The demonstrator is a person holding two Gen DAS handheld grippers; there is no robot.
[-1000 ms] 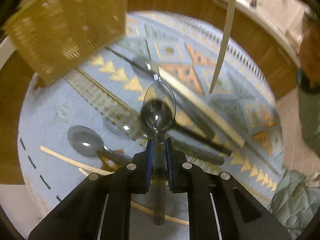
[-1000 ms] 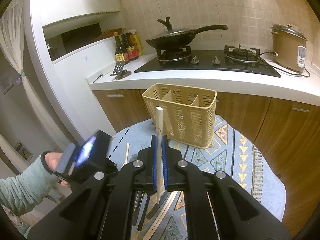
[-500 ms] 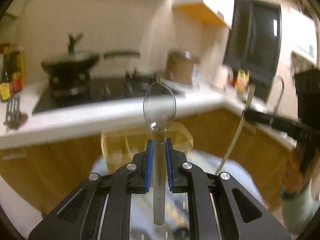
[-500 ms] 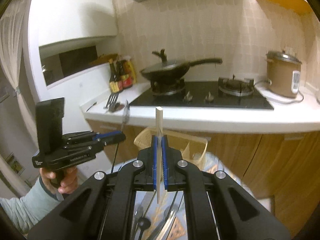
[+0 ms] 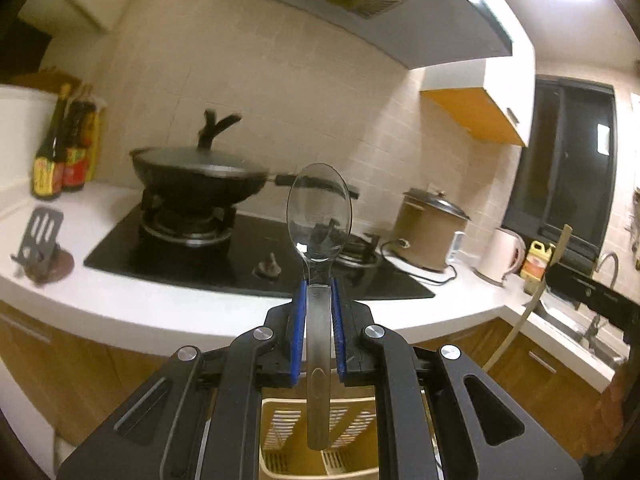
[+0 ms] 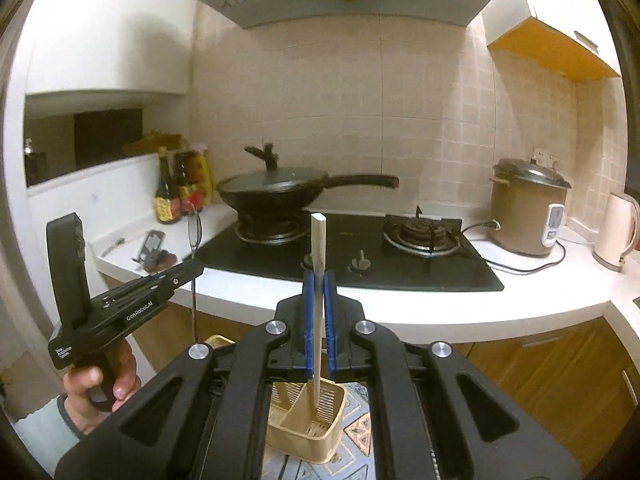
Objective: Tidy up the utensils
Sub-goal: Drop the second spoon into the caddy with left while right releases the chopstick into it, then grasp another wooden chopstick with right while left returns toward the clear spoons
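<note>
Both tools higher now, left tool (image 5: 319,294) clenching spoon (image 5: 319,216), right tool (image 6: 319,284) chopstick (image 6: 318,248), before white counter (image 6: 440,308)

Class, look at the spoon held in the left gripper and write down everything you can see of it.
The spoon looks like polished metal, with an oval bowl that mirrors the kitchen and a flat, plain handle. It stands nearly upright, bowl up. The left gripper is shut on its handle just below the bowl, blue pads on either side; nothing else touches it. The handle's end hangs free above the beige slotted utensil basket.
</note>
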